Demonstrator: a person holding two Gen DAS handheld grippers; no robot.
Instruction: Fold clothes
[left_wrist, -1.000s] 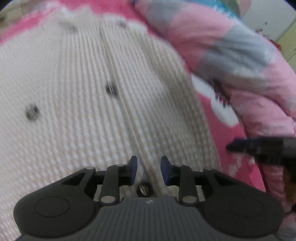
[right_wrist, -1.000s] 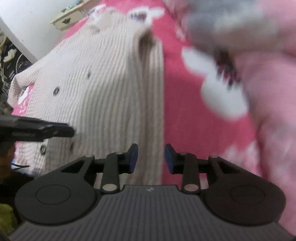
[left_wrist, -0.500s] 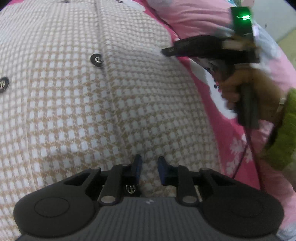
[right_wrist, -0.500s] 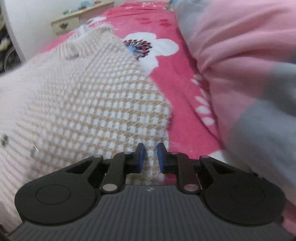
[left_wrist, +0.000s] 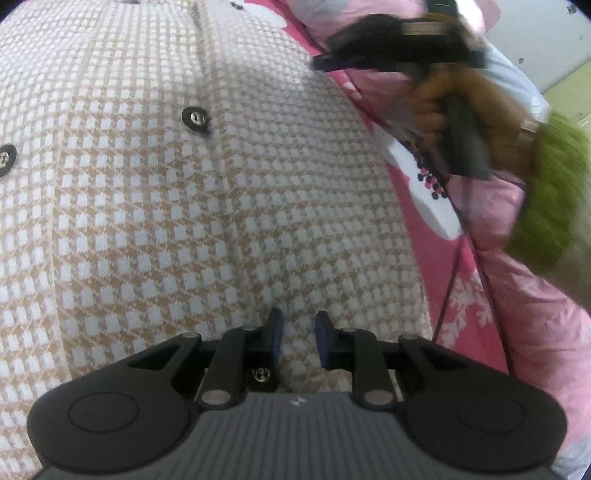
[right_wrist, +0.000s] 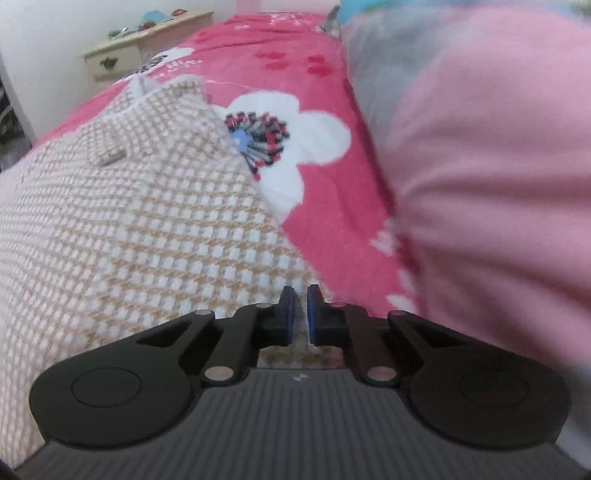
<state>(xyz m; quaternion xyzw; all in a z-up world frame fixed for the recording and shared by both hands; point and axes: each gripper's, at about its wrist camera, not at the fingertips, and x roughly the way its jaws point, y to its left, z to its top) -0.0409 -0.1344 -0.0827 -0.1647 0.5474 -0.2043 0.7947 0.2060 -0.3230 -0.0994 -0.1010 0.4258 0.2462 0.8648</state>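
Note:
A beige and white checked knit cardigan (left_wrist: 229, 206) with dark buttons (left_wrist: 195, 119) lies spread on a pink bed. My left gripper (left_wrist: 298, 338) sits low at the cardigan's near hem, its fingers narrowed with knit fabric between them. In the left wrist view, my right gripper (left_wrist: 319, 63) reaches the cardigan's right side edge, held by a hand in a green sleeve (left_wrist: 546, 192). The right wrist view shows the right gripper (right_wrist: 300, 314) almost fully shut on the cardigan's (right_wrist: 140, 229) edge, with the collar (right_wrist: 162, 96) farther off.
The bed cover (right_wrist: 325, 88) is bright pink with white flowers. A bulky pink and grey quilt (right_wrist: 480, 166) is heaped along the right side of the bed. A cream bedside cabinet (right_wrist: 122, 61) stands by the wall at the far left.
Both grippers came down to the cardigan and narrowed onto its fabric, the left at the hem, the right at the side edge. The right hand has shifted farther up the edge.

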